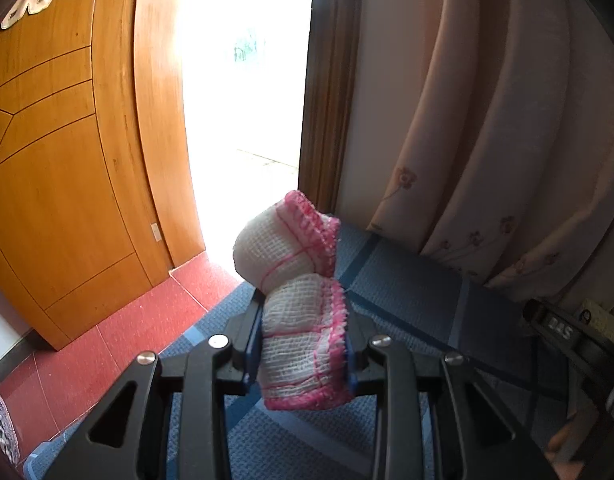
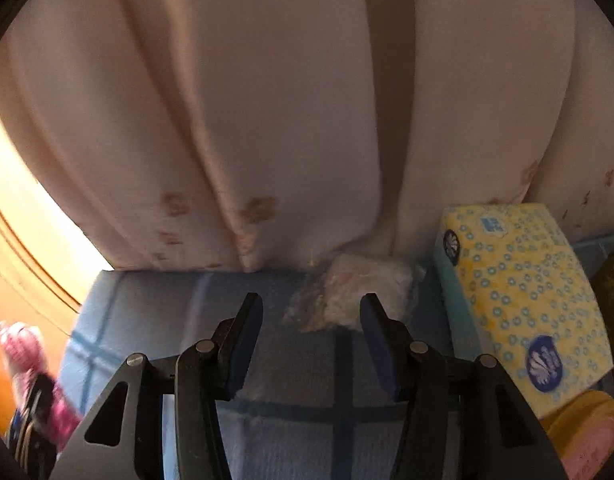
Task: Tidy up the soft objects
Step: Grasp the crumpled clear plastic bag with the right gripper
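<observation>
Left wrist view: the left gripper (image 1: 303,344) is clenched on a folded white mesh cloth with pink edging (image 1: 295,300), whose upper part bulges above the fingers and leans toward the far left, held up over a blue checked worktop (image 1: 411,292). Far left stands a wooden door (image 1: 67,160) open onto a glaring bright doorway (image 1: 243,100), with a red tiled floor (image 1: 119,340) below it; on the right hang pale curtains with small flowers (image 1: 507,140). The right gripper's black body (image 1: 563,328) shows at the right edge. In the right wrist view the right gripper (image 2: 311,320) is released, its jaws spread and holding nothing, above the same blue worktop (image 2: 155,312). Just beyond its tips a small white crumpled cloth (image 2: 359,284) lies against the foot of the curtain (image 2: 267,120). To the right sits a yellow and blue tissue pack (image 2: 523,292), and near it a yellow round container (image 2: 587,428) whose contents cannot be made out. The pink-edged cloth appears blurred at the near left edge (image 2: 23,348).
</observation>
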The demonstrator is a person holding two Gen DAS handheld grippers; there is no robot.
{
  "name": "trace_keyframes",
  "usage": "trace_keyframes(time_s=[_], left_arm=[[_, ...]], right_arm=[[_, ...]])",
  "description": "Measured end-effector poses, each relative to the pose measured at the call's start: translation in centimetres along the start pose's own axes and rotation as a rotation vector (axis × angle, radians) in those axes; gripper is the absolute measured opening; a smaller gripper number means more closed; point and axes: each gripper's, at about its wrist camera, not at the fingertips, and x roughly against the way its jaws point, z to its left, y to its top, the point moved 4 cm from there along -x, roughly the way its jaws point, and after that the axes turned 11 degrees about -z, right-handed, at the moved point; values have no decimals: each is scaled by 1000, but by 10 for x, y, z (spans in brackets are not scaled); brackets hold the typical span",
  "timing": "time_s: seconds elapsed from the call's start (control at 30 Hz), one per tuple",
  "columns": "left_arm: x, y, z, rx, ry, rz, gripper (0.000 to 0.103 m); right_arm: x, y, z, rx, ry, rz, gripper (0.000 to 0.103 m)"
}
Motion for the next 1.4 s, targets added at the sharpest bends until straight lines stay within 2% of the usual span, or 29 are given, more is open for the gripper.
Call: trace_keyframes(time_s=[0.13,0.27,0.43,0.5,0.57,0.67,0.93,1.03,1.27,1.4], left_arm=[[-8,2,1,-5,-12,7,31],[-20,5,2,-1,-19,16,32],[-27,5,3,8,-22,27,32],[-26,4,3,12,-22,29,32],[-27,4,4,17,-24,32,32],[-27,3,5,19,-26,33,32],[-30,2,5,30,-23,41,32],[-31,3,4,32,-30,43,32],[-33,3,3,24,-54,47,32],[-35,1,2,30,-88,63,32]], right_arm=[[-15,3,-1,-7,-46,20,54],[-27,3,1,60,-107,26,54],[-32,5,-2,66,-119,41,53],[-34,5,-1,89,-133,45,45],[-34,4,-3,63,-129,38,33],[-29,3,-12,49,-117,31,22],[-9,-3,-37,30,-64,-1,11],[14,-8,-34,44,-12,-62,10],[87,-15,-24,177,117,-304,10],[131,-32,-12,281,280,-424,10]])
